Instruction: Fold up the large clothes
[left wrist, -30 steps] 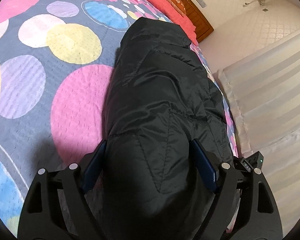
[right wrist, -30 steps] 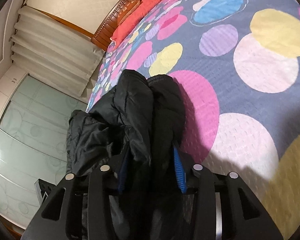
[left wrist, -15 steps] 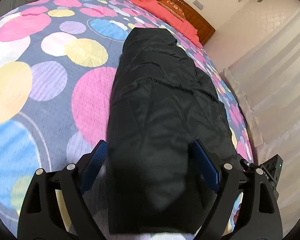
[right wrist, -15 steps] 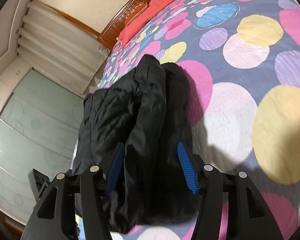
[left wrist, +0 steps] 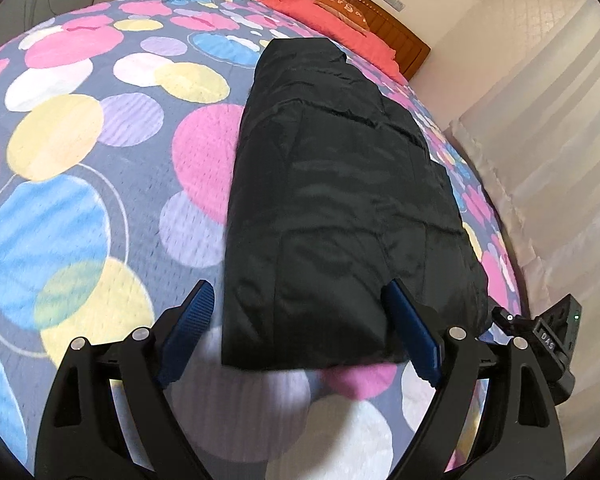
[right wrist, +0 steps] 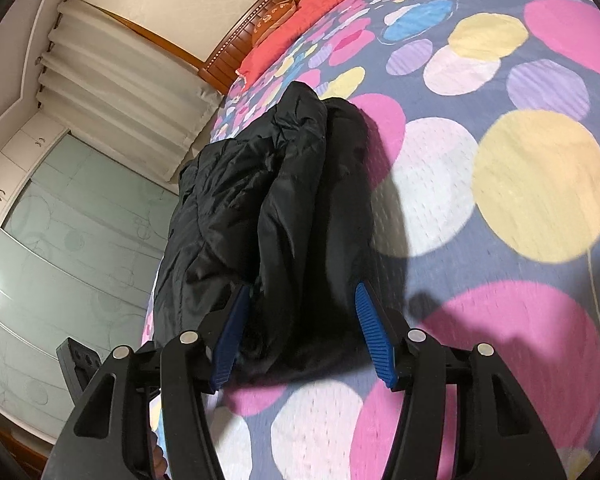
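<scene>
Right hand-held gripper [right wrist: 300,332] at bottom of frame, blue pads [right wrist: 374,338] apart, jaws have just been opening. Near end of black padded jacket [right wrist: 276,216] lies between pads, folded into long bundle; whether pads touch it unclear. Jacket rests on bed [right wrist: 540,184] near its left edge, spotted quilt beneath in pink, yellow, blue, lilac, white circles. Beyond jacket: red pillows [right wrist: 300,20] against wooden headboard [right wrist: 244,32]. Left of jacket: pale curtains [right wrist: 116,80], frosted glass wardrobe doors [right wrist: 60,264].

black padded jacket [left wrist: 340,200] | folded lengthwise | flat on bed, near edge
</scene>
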`<action>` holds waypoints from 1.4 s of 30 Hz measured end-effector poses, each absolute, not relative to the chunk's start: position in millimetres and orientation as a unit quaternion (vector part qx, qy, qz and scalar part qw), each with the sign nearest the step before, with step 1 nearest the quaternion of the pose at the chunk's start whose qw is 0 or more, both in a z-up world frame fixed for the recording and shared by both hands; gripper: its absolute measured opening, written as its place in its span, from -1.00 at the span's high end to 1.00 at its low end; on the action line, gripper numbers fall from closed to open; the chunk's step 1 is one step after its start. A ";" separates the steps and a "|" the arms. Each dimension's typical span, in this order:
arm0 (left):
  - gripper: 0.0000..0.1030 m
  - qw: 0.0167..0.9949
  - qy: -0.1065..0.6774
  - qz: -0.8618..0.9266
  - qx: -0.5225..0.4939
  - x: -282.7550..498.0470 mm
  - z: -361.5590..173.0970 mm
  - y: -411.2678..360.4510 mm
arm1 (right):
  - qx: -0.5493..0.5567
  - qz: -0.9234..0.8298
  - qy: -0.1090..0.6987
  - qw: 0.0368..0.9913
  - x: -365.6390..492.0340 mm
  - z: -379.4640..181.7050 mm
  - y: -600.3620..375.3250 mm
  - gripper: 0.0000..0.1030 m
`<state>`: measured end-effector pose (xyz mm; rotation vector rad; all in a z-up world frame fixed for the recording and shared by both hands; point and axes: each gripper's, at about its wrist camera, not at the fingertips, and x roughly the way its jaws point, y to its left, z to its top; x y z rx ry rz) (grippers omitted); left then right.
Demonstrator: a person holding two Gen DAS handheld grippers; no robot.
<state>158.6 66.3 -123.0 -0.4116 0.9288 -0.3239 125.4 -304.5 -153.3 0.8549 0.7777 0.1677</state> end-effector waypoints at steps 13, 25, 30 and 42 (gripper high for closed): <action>-0.70 0.893 0.416 -0.117 -0.124 106.2 -107.4 58.2 | 0.303 0.023 0.394 0.868 80.7 -137.6 -268.8 -0.22; -0.83 0.931 0.358 -0.057 -0.045 71.1 -76.9 55.5 | 0.139 -0.058 0.381 0.912 61.2 -104.0 -219.3 -0.49; -0.89 0.942 0.331 -0.049 -0.022 59.4 -55.5 47.2 | 0.094 -0.079 0.359 0.925 52.9 -80.4 -205.0 -0.54; -0.90 0.952 0.300 -0.058 -0.017 43.1 -24.1 32.9 | 0.066 -0.101 0.320 0.940 39.6 -49.4 -191.1 -0.61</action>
